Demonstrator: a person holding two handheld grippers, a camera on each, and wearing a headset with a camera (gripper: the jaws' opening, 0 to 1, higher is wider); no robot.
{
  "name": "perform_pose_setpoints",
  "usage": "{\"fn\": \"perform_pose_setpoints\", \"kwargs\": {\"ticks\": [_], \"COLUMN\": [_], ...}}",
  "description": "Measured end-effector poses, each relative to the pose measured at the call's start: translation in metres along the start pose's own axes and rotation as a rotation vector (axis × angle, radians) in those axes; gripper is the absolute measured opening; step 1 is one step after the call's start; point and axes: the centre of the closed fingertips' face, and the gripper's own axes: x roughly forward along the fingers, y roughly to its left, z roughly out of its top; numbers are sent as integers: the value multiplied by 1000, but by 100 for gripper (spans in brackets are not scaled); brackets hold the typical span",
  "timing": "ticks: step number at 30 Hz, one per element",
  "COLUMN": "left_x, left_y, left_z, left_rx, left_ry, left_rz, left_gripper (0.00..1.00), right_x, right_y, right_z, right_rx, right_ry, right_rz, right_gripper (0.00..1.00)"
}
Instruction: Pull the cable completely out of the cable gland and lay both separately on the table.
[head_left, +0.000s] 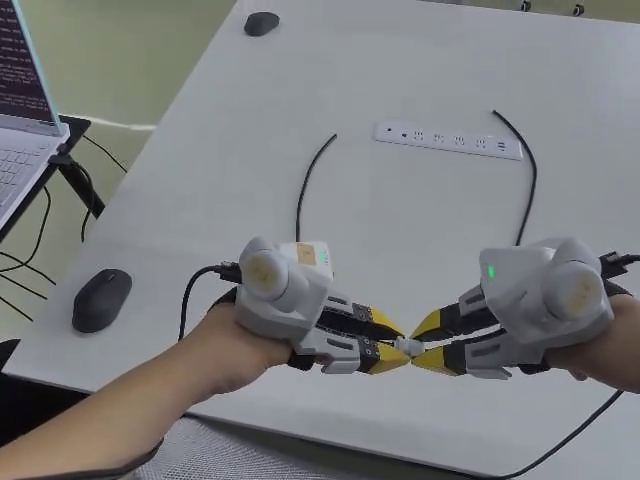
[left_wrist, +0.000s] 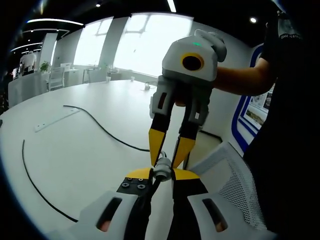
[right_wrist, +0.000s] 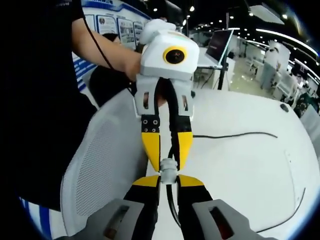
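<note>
Above the near edge of the white worktop (head_left: 420, 220), the left gripper (head_left: 393, 351) has its jaws closed on the small pale cable gland (head_left: 407, 347). Tip to tip with it, the right gripper (head_left: 422, 355) holds its jaws nearly together around the black cable (right_wrist: 172, 199), though I cannot tell whether they pinch it. The pull-out step seems barely begun: next, the 2 grippers need to move straight apart until the cable slips free, then lay each piece down separately.

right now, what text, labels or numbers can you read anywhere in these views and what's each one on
No text reads clearly enough to quote.
laptop screen: lines of text, too small to read.
power strip: marks by the sockets, too small to read.
wall posters: print is blurred.
dark sleeve: small print, blurred.
cable gland: no marking that I can see.
</note>
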Motion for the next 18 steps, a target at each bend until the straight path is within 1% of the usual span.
{"fn": "perform_pose_setpoints", "kwargs": {"ticks": [1,3,4,5,6,7,9,10,11,12,14,15,16,17,18], "left_x": [-2,-4,-5,-6,-7,-7,-8,-9,-9,-10,-10,-10,-10,-10,-9], "left_y": [0,1,0,0,0,0,0,-1,-1,-1,-4,-5,-5,-6,-6], "left_z": [2,5,6,7,10,11,12,13,14,15,18,19,20,20,20], "left_rx": [-6,-10,-14,-10,-5,-1,8,14,24,28,41,45,53,56,65], "left_ry": [-5,-14,-17,-21,-25,-25,-21,-21,-22,-21,-23,-23,-22,-21,-16], "left_rz": [-4,5,3,2,4,6,8,8,10,11,6,6,4,3,4], "left_gripper": [14,14,14,14,14,14,14,14,14,14,14,14,14,14,14], "right_x": [-2,-8,-11,-15,-17,-21,-27,-29,-30,-30,-29,-28,-26,-25,-23], "right_y": [0,-3,-3,-3,-2,-4,-1,-5,-7,-6,-5,-6,-3,-2,-2], "right_z": [2,2,4,4,4,6,12,14,14,16,18,18,20,21,20], "right_rx": [39,91,121,175,211,250,342,390,420,458,478,467,491,506,521], "right_ry": [-30,-72,-99,-127,-138,-175,-226,-257,-269,-288,-298,-302,-311,-316,-310], "right_rz": [11,13,23,44,57,70,127,141,146,178,204,203,230,247,257], "right_gripper": [8,8,9,9,10,11,13,13,14,16,17,16,16,16,16]}}
